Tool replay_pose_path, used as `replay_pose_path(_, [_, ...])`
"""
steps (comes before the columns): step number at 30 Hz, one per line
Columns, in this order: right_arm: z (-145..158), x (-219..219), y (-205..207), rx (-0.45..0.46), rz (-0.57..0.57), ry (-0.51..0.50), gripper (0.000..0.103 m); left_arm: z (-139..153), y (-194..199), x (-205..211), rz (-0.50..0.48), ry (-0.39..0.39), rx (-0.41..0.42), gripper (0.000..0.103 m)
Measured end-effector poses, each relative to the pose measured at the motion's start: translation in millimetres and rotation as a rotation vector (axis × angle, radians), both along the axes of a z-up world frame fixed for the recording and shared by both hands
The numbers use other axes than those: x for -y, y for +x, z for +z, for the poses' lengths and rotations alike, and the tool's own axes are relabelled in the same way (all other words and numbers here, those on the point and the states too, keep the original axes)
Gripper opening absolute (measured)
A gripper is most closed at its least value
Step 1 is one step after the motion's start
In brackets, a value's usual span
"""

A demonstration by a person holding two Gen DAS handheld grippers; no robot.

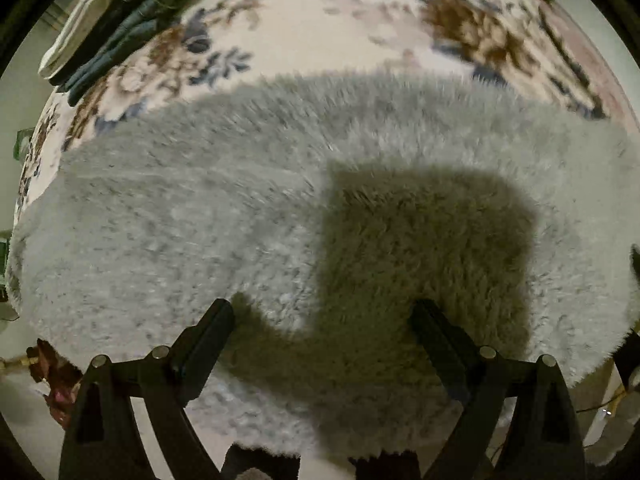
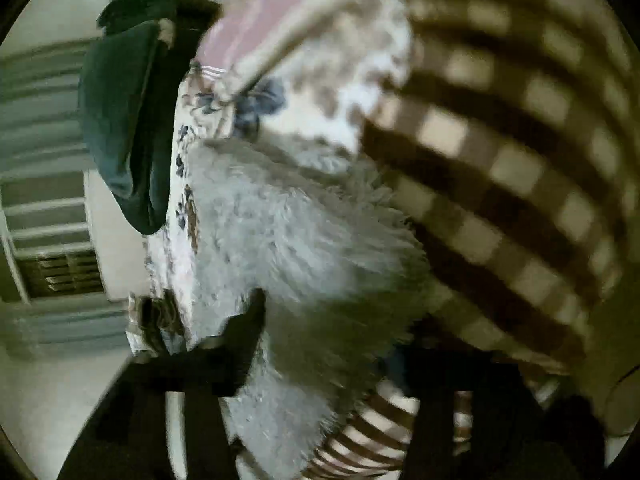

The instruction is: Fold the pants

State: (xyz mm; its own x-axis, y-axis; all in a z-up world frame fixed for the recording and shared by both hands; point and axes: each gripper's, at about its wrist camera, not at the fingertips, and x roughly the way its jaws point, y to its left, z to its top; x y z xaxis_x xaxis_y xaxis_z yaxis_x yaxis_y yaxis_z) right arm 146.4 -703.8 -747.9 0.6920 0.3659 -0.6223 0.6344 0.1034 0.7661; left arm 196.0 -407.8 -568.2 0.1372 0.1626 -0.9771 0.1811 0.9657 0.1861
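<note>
From the left wrist camera, at the far upper left, a stack of folded clothes (image 1: pixel 108 28) in dark blue, black and a cream stripe lies near the edge of a bed covered by a floral bedspread (image 1: pixel 352 20) printed in brown and blue on a pale ground. A shaggy grey blanket (image 1: pixel 200 208) spreads across the middle of the bed and fills most of the view. The left gripper (image 1: pixel 324 320) hangs above this blanket with its jaws spread wide and nothing between them; its dark shadow falls on the pile to the right of centre.

In the right wrist view, which is blurred, a window with horizontal slats (image 2: pixel 44 184) shows at the far left. Beside it a dark green cushion or pillow (image 2: pixel 120 120) hangs at the edge of the bed, touching the floral bedspread (image 2: pixel 320 40). The grey shaggy blanket (image 2: pixel 288 232) runs down the middle. On the right, checked pants (image 2: pixel 500 152) in brown and cream lie over the blanket and reach down close to the camera. The right gripper (image 2: pixel 336 352) sits at the pants' lower edge; one finger (image 2: pixel 248 320) shows clearly on the left, the other is lost in dark blur, so whether the jaws hold the fabric cannot be told.
</note>
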Motion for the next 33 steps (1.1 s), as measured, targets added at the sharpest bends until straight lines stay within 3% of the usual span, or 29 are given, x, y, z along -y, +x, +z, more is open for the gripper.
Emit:
replay_pose_path(3, [-8, -2, 7, 0.047, -0.042, 0.051, 0.069, -14, 6, -6, 0.034, -0.037, -0.009, 0.094])
replay_pose_path(4, [-6, -2, 11, 0.071, -0.047, 0.049, 0.066, -18, 8, -8, 0.044, -0.049, -0.011, 0.097])
replay_pose_path(5, [-3, -2, 13, 0.089, -0.051, 0.038, 0.043, -21, 12, -12, 0.056, -0.065, -0.015, 0.101])
replay_pose_path(6, [1, -3, 16, 0.097, -0.045, 0.020, 0.032, -24, 15, -16, 0.065, -0.078, -0.020, 0.103])
replay_pose_path(9, [5, -4, 28, 0.075, -0.021, -0.011, 0.033, -36, 27, -27, 0.090, -0.143, -0.043, 0.103])
replay_pose_path(11, [1, -6, 35, 0.045, 0.000, -0.012, 0.052, -39, 31, -31, 0.100, -0.172, -0.041, 0.103])
replay_pose_path(12, [-3, -6, 39, 0.048, 0.003, 0.004, 0.052, -39, 32, -32, 0.093, -0.176, -0.034, 0.103])
replay_pose_path(13, [-3, -6, 42, 0.041, 0.007, 0.006, 0.051, -39, 33, -31, 0.086, -0.175, -0.036, 0.103])
replay_pose_path(15, [10, -4, 47, 0.036, 0.017, -0.051, 0.029, -35, 35, -31, 0.077, -0.181, -0.060, 0.103])
replay_pose_path(17, [33, -5, 52, 0.033, 0.032, -0.119, 0.026, -20, 46, -39, 0.083, -0.219, -0.062, 0.103])
replay_pose_path(20, [86, -22, 56, 0.047, 0.076, -0.236, 0.024, 22, 44, -62, 0.112, -0.248, 0.018, 0.103])
replay_pose_path(24, [163, -73, 76, 0.083, 0.183, -0.402, 0.024, 76, 38, -122, 0.168, -0.261, 0.109, 0.103])
replay_pose_path(28, [222, -169, 109, 0.114, 0.348, -0.554, 0.024, 111, 11, -197, 0.240, -0.240, 0.166, 0.103])
replay_pose_path(30, [233, -222, 118, 0.122, 0.434, -0.621, 0.024, 121, 2, -236, 0.286, -0.230, 0.179, 0.103])
replay_pose_path(33, [221, -323, 142, 0.114, 0.602, -0.679, 0.024, 128, -10, -297, 0.366, -0.213, 0.195, 0.103])
